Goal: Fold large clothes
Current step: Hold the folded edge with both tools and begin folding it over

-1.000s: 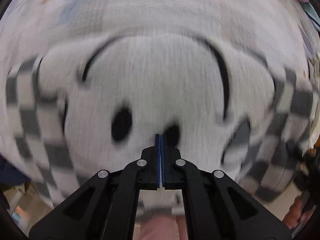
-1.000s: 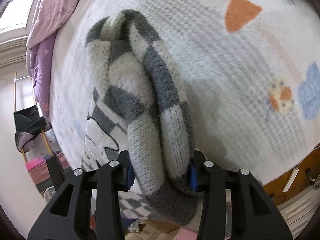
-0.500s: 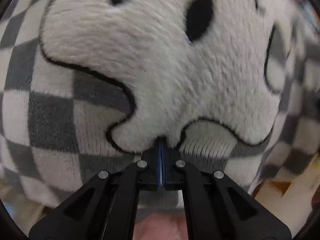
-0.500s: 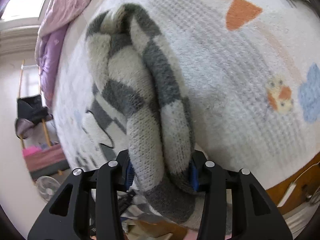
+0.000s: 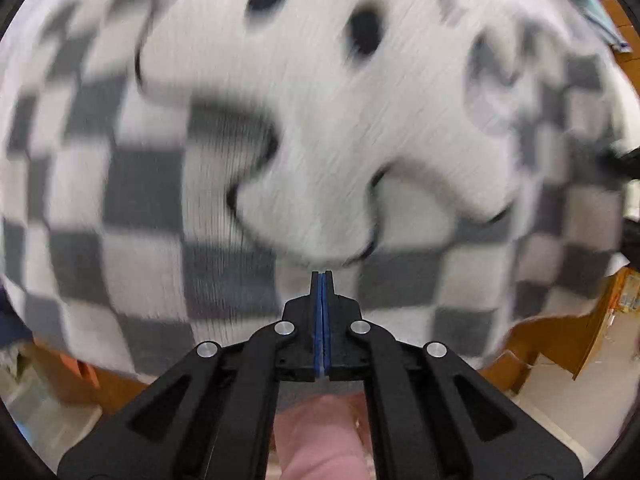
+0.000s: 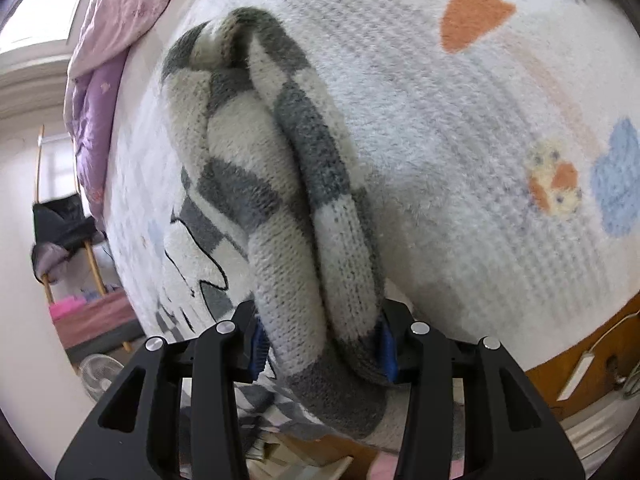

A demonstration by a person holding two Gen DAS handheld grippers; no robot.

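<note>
checkered sweater [image 6: 288, 216] on bed [image 6: 460, 140], bunched fold between right hand-held gripper [image 6: 320, 344] pads.

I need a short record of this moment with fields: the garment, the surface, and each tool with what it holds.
garment: grey and white checked sweater with a white plush figure on it
surface: white bed cover with coloured prints
left tool: shut, nothing between the pads, pointing down at the sweater front
right tool: closed around a thick bunched fold of the sweater
</note>
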